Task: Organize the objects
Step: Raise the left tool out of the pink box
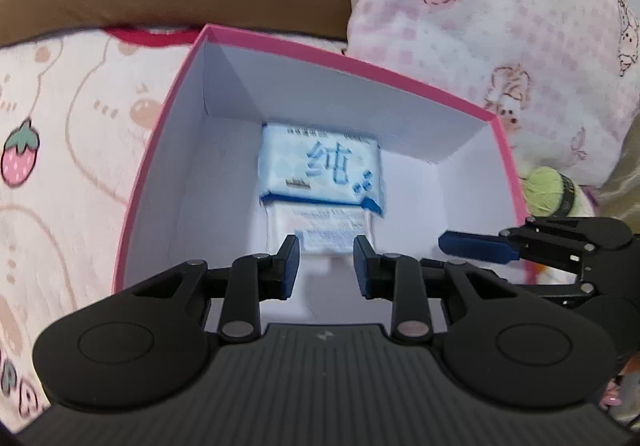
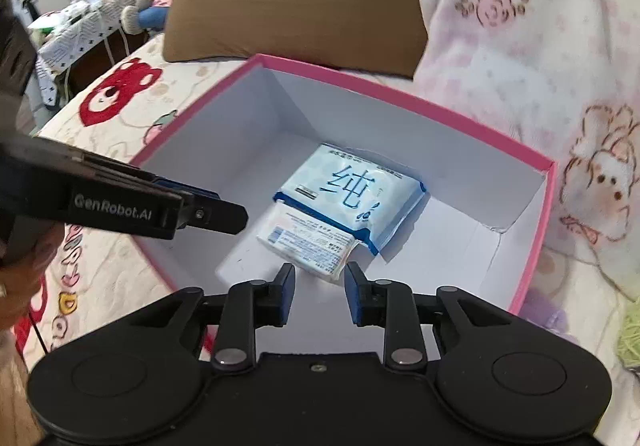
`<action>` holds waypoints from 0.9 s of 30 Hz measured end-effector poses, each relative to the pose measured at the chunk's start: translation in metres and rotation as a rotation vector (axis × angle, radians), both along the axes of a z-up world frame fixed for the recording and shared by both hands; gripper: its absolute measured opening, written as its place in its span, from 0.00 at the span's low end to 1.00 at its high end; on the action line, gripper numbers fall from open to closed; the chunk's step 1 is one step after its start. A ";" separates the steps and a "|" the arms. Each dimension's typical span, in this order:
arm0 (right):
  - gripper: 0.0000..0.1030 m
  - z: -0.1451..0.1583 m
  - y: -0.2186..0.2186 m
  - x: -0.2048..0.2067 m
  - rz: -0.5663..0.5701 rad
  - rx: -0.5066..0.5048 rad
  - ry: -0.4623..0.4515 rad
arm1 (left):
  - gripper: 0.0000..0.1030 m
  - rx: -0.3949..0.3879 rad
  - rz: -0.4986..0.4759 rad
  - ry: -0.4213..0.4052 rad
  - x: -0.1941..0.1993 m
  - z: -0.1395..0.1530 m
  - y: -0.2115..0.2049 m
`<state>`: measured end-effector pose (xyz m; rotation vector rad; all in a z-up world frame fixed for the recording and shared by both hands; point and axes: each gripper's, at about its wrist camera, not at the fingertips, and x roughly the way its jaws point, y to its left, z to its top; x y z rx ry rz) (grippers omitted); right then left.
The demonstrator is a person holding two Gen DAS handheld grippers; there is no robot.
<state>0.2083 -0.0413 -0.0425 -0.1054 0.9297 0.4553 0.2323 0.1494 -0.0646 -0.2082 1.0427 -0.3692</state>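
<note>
Two tissue packs lie inside the pink box (image 1: 505, 149) on the bed: the blue pack (image 1: 322, 169) overlaps the white pack (image 1: 320, 226). The left gripper (image 1: 326, 266) and the right gripper (image 2: 320, 294) hover over the box, fingers narrowly apart, holding nothing.

Your lighting is even, soft and bright in both views, with no harsh glare; the white inside of the pink box (image 1: 224, 133) shows only faint grey shading along its walls. The tissue pack (image 1: 320, 165) reads slightly smeared by motion blur in the left wrist view. Fisheye distortion bends your frame edges, and corners fall dark.
</note>
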 end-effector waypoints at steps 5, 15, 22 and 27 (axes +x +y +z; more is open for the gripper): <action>0.40 0.021 -0.003 -0.016 0.022 -0.016 -0.017 | 0.31 -0.001 0.002 -0.016 -0.020 0.029 0.002; 0.48 0.060 -0.008 -0.044 0.086 -0.017 -0.064 | 0.40 0.061 -0.019 -0.054 -0.053 0.079 -0.013; 0.81 0.088 -0.019 -0.074 0.102 -0.029 -0.167 | 0.53 0.080 -0.026 -0.071 -0.076 0.117 -0.026; 0.84 0.101 -0.030 -0.095 0.128 -0.049 -0.221 | 0.62 0.045 -0.027 -0.050 -0.092 0.132 -0.034</action>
